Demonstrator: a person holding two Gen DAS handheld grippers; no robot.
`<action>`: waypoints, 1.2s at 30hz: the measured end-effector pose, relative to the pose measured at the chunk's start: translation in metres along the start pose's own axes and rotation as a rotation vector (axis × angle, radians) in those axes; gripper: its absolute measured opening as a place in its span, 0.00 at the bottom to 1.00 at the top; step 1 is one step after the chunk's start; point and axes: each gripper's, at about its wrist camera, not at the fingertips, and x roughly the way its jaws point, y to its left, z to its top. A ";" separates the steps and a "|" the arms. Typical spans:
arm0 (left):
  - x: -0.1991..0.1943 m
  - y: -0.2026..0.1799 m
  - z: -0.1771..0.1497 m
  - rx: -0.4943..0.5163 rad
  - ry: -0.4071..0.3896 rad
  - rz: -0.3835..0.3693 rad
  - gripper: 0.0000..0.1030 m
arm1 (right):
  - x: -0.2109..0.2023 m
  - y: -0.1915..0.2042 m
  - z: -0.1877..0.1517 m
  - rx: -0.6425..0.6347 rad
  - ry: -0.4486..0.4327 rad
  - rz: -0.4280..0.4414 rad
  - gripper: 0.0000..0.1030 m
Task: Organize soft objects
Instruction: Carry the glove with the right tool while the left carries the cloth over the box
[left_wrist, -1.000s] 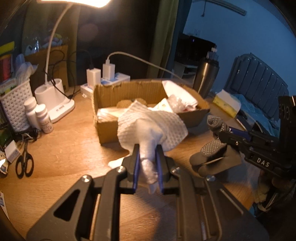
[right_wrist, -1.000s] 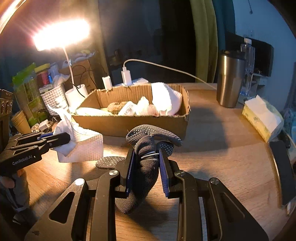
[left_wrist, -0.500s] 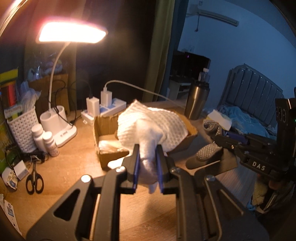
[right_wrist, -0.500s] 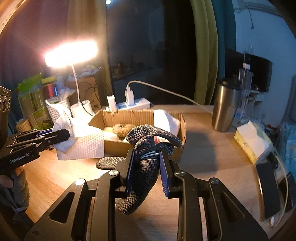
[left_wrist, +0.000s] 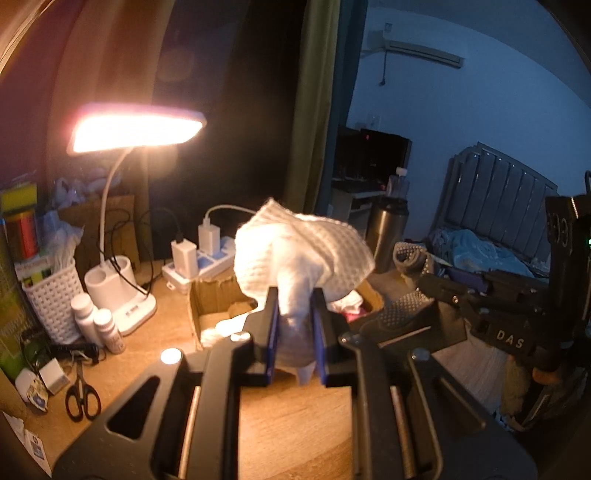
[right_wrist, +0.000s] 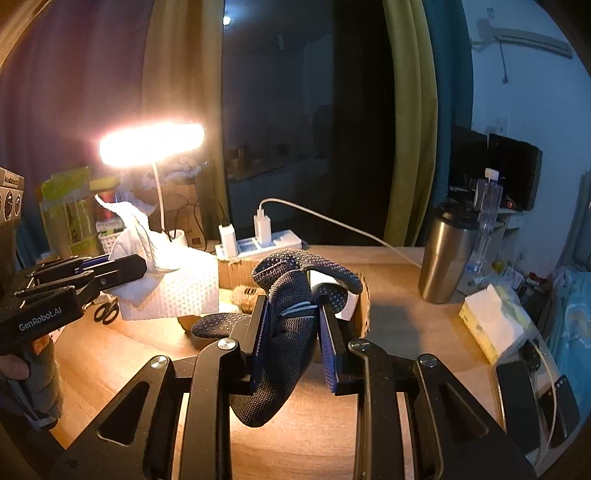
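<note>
My left gripper (left_wrist: 294, 295) is shut on a white waffle-textured cloth (left_wrist: 303, 251), which hangs bunched in the air above the wooden desk. In the right wrist view the same cloth (right_wrist: 173, 291) shows at the left with the left gripper (right_wrist: 136, 267) clamped on it. My right gripper (right_wrist: 293, 306) is shut on a dark grey dotted glove (right_wrist: 291, 325), lifted off the desk; the glove (left_wrist: 406, 314) also shows at the right of the left wrist view. Behind both lies an open cardboard box (left_wrist: 210, 299) with soft items inside, partly hidden by the cloth and glove.
A lit desk lamp (left_wrist: 136, 129) stands at the back left by a white basket (left_wrist: 55, 295), small bottles (left_wrist: 92, 321) and scissors (left_wrist: 82, 395). A power strip (right_wrist: 258, 240) sits behind the box. To the right are a steel tumbler (right_wrist: 447, 258), tissue pack (right_wrist: 491, 321) and phone (right_wrist: 517, 398).
Both grippers have risen well above the desk with their loads and tilted up; the box has dropped lower in both views and more of the wall and curtains shows.
</note>
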 end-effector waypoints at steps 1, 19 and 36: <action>0.000 0.000 0.002 0.002 -0.003 -0.003 0.16 | 0.000 0.000 0.002 -0.001 -0.003 -0.002 0.26; -0.001 0.013 0.028 0.014 -0.092 0.021 0.16 | 0.004 0.013 0.028 -0.021 -0.057 -0.015 0.26; 0.017 0.036 0.033 0.008 -0.129 0.030 0.16 | 0.030 0.020 0.046 -0.024 -0.082 -0.016 0.26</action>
